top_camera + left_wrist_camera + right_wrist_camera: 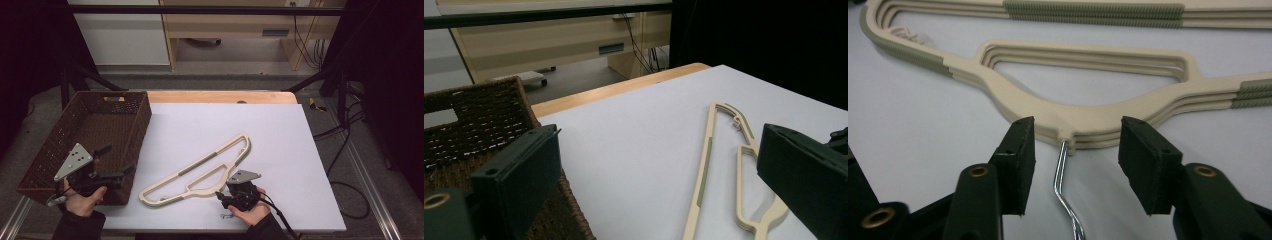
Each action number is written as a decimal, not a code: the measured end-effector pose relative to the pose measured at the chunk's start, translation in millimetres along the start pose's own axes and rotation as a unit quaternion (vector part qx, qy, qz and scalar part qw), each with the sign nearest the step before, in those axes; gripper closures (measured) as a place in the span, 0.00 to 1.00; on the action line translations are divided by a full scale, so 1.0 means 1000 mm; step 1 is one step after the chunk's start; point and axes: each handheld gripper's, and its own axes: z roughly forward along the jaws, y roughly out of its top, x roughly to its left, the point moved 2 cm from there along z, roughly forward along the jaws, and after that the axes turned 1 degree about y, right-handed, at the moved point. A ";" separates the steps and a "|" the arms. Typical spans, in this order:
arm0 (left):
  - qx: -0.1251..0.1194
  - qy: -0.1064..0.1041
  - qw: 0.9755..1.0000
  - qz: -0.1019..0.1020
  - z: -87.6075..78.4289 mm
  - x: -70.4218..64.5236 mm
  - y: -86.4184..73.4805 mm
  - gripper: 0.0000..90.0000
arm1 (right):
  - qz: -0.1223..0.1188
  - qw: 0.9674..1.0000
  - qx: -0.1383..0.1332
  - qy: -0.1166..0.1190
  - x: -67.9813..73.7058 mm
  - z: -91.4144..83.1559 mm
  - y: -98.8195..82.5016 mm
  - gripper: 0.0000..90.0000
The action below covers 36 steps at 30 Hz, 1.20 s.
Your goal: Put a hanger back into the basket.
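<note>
At the near edge I see my right hand [249,212] low over the surface [280,150], holding the right gripper [1075,145] pointed away from me. Its jaws stand apart on either side of the metal hook [1064,192], with no pad pressing on it. The hook joins the neck of the cream hanger [200,172], which lies flat on the surface, stretching from near left to far right. To the left, my left hand [82,200] holds the left gripper [117,162] over the near right corner of the brown wicker basket [60,135], jaws wide apart, nothing between them.
</note>
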 end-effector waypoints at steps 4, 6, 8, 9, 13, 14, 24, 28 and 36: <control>0.002 -0.002 1.000 0.000 0.002 -0.001 -0.001 0.04 | 0.000 1.000 0.013 0.000 0.002 0.005 -0.002 0.65; 0.003 -0.003 1.000 0.001 0.003 -0.002 -0.001 0.04 | 0.002 1.000 0.018 0.003 0.002 0.007 -0.003 0.69; 0.005 -0.004 1.000 0.001 0.004 -0.002 -0.002 0.04 | 0.007 1.000 0.023 0.007 0.002 0.010 -0.004 0.73; 0.005 -0.004 1.000 0.001 0.004 -0.002 -0.002 0.04 | -0.002 1.000 0.025 0.007 0.000 0.010 -0.005 0.75; 0.007 -0.004 1.000 0.000 0.005 -0.001 -0.003 0.04 | 0.017 0.999 0.031 0.014 0.003 0.012 -0.005 0.82; 0.007 -0.004 1.000 0.000 0.005 -0.001 -0.003 0.04 | 0.019 0.999 0.035 0.014 0.003 0.012 -0.005 0.83; 0.004 -0.004 1.000 0.001 0.004 -0.003 -0.002 0.04 | 0.037 0.998 0.044 0.024 0.001 0.012 -0.006 0.95; 0.004 -0.006 1.000 0.004 0.005 -0.006 -0.001 0.04 | 0.056 0.997 0.043 0.023 0.001 0.012 -0.005 0.96; 0.015 -0.023 1.000 0.015 0.012 -0.019 -0.001 0.05 | 0.074 0.997 0.031 0.016 -0.002 0.006 -0.003 0.98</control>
